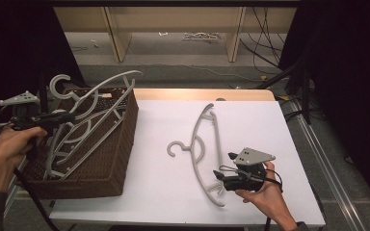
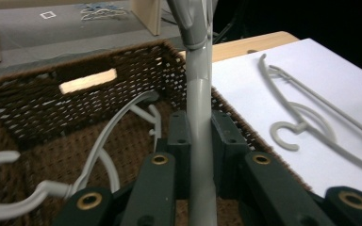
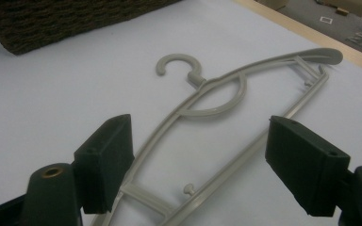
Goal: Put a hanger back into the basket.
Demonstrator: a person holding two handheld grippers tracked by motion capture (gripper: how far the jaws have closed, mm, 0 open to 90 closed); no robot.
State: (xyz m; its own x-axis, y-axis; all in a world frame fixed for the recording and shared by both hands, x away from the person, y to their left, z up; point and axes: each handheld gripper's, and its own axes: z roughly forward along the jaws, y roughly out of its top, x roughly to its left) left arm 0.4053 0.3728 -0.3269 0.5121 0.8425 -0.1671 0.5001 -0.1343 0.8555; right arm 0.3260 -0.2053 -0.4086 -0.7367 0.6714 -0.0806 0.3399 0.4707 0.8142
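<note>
held hanger (image 2: 199,108) cut off above, hook unseen

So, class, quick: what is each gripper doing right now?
Left gripper: shut on a grey hanger over the basket.
Right gripper: open, astride the hanger on the table.

Each hand carried a black gripper, the left gripper (image 1: 53,119) and the right gripper (image 1: 221,176), topped by a grey three-cornered plate with dark screw holes. Brass-ringed pivots studded the arms; black cables trailed behind.
</note>
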